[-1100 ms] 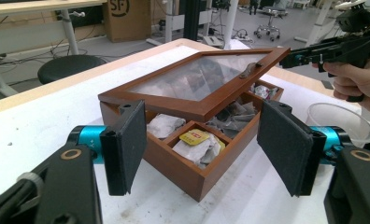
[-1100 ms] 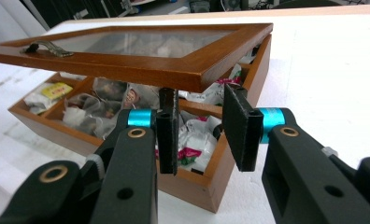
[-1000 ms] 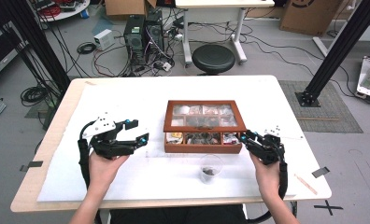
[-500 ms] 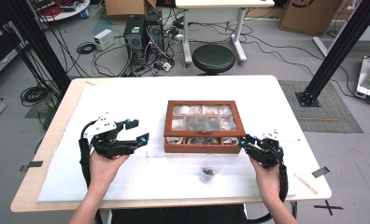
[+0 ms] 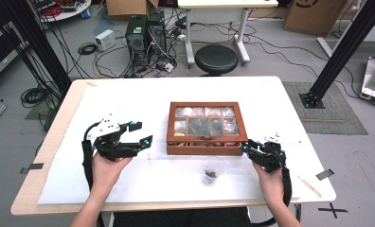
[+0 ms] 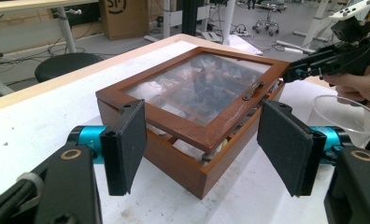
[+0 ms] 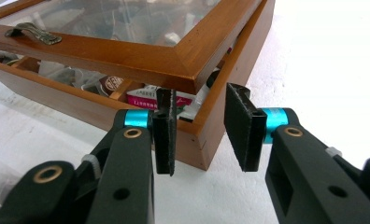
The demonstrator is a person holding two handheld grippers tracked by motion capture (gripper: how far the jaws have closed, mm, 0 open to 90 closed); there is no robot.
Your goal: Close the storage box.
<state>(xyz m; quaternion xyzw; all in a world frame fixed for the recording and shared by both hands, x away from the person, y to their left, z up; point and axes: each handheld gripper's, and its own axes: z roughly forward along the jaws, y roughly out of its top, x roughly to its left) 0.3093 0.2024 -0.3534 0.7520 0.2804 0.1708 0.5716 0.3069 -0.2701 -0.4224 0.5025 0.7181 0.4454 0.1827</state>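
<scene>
The wooden box is sitting mid-table, its glass lid lifted slightly ajar. The right gripper is straddling the box's front right corner, one pad inside the gap under the lid, its jaws just opening and not pressing. The left gripper is hovering wide apart, left of the box. A plastic cup is standing in front.

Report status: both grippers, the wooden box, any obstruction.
Left gripper open, hovering left of the brown wooden glass-lidded box. Right gripper open, jaws just been widening astride the box's front corner wall, lid ajar. Clear plastic cup stands before the box.
</scene>
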